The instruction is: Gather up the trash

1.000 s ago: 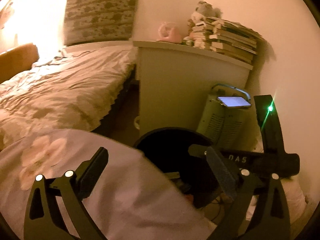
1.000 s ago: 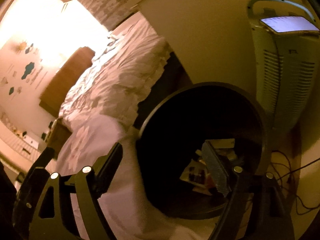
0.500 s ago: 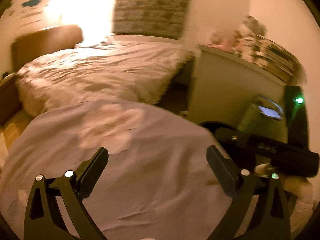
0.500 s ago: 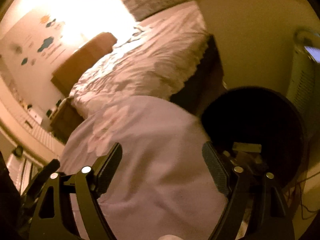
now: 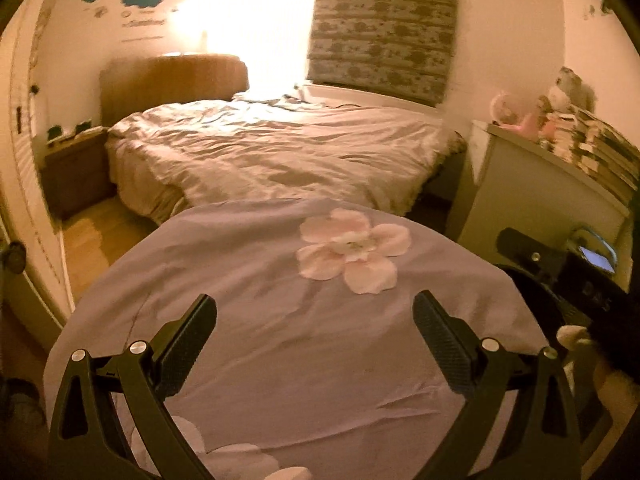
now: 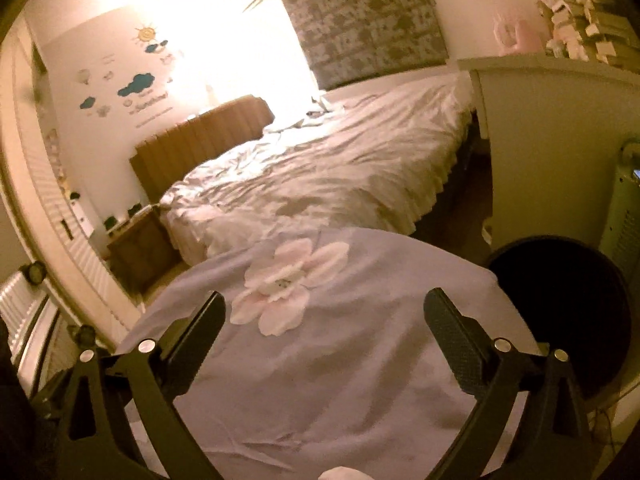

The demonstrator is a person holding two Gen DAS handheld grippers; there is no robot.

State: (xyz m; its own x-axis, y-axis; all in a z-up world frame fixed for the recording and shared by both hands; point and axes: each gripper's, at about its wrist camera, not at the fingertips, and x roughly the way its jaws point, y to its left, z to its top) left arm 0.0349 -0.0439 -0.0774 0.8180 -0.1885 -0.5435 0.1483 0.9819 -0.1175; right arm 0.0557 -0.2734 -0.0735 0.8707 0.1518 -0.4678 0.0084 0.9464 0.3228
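A round black trash bin stands on the floor at the right, beside a surface under a lilac cloth with a pink flower print. Its inside is dark and its contents are not visible. My right gripper is open and empty above the cloth, left of the bin. My left gripper is open and empty above the same cloth. The right gripper's body shows at the right edge of the left wrist view, over the bin. No loose trash is visible on the cloth.
A bed with rumpled white bedding lies beyond the cloth. A white cabinet with stacked books and a pink toy stands at the right. A green heater stands behind the bin. A bedside table is far left.
Both grippers have swung left and up, away from the bin's opening, and now face the lilac cloth and the bed. Both stay open and empty.
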